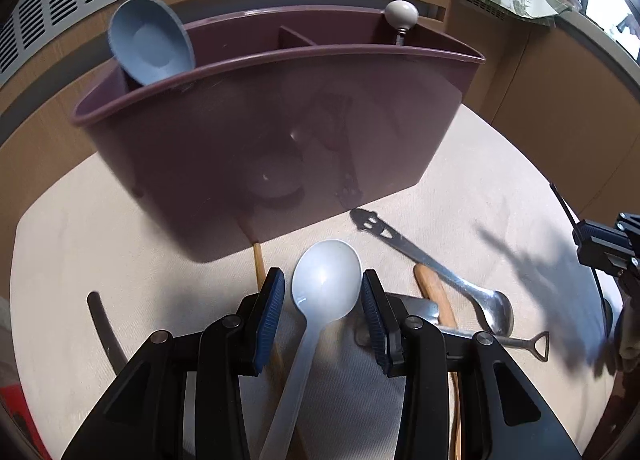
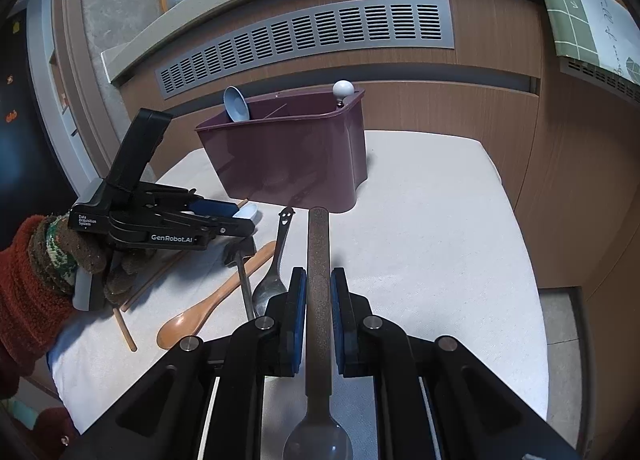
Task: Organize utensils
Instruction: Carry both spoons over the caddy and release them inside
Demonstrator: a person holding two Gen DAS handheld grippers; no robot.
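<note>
A purple utensil caddy (image 1: pixel 280 120) (image 2: pixel 288 156) stands at the back of a white cloth. It holds a blue ladle (image 1: pixel 150 40) at its left end and a white-knobbed utensil (image 1: pixel 401 13) at its right end. My left gripper (image 1: pixel 323 296) is open, its fingers either side of a white plastic spoon (image 1: pixel 326 280) lying on the cloth. My right gripper (image 2: pixel 318 296) is shut on the handle of a brown-handled spoon (image 2: pixel 318 260), held above the cloth with its bowl toward the camera.
On the cloth lie a metal spoon with a smiley-face handle (image 1: pixel 436 268) (image 2: pixel 276 260), a wooden spoon (image 2: pixel 216 300), wooden chopsticks (image 1: pixel 260 264) and a small metal shovel-handled utensil (image 1: pixel 524 344). A wooden cabinet with a vent grille (image 2: pixel 312 36) stands behind.
</note>
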